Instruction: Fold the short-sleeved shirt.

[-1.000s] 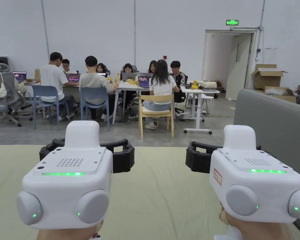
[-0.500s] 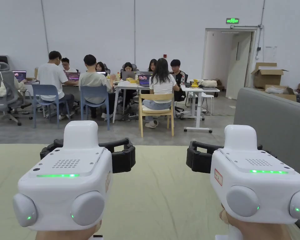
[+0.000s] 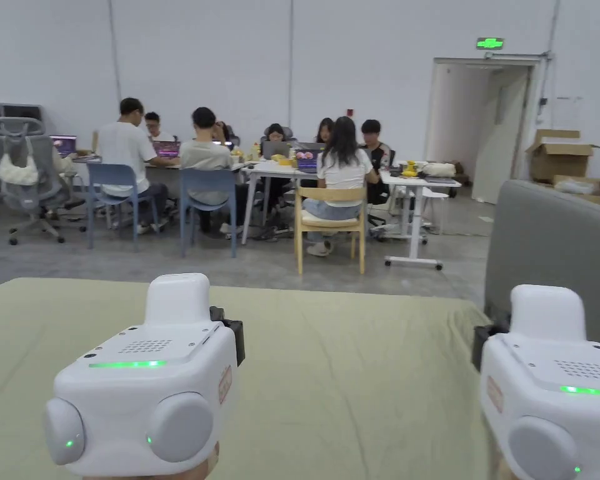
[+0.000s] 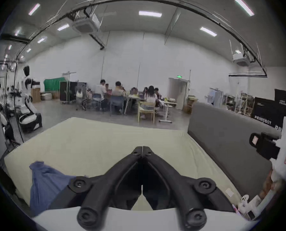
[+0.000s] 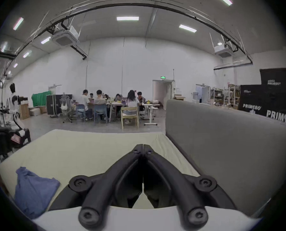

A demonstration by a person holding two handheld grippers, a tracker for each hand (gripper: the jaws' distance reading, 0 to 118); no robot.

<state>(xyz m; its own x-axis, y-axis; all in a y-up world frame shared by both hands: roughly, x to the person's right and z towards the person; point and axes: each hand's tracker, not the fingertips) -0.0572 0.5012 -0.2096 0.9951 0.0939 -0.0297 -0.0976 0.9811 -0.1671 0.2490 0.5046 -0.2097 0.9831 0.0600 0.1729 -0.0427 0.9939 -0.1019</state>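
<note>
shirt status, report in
Left gripper shut, empty. Right gripper shut, empty. Blue shirt bunched, unfolded, far left on green bed. Nothing blocking.

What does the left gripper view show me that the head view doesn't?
Left gripper view adds the crumpled blue shirt lying on the bed, left side, and the left gripper, jaws shut, empty. Head view adds the green light strip on that gripper's back. Both share the bed, grey headboard and people at tables.
</note>
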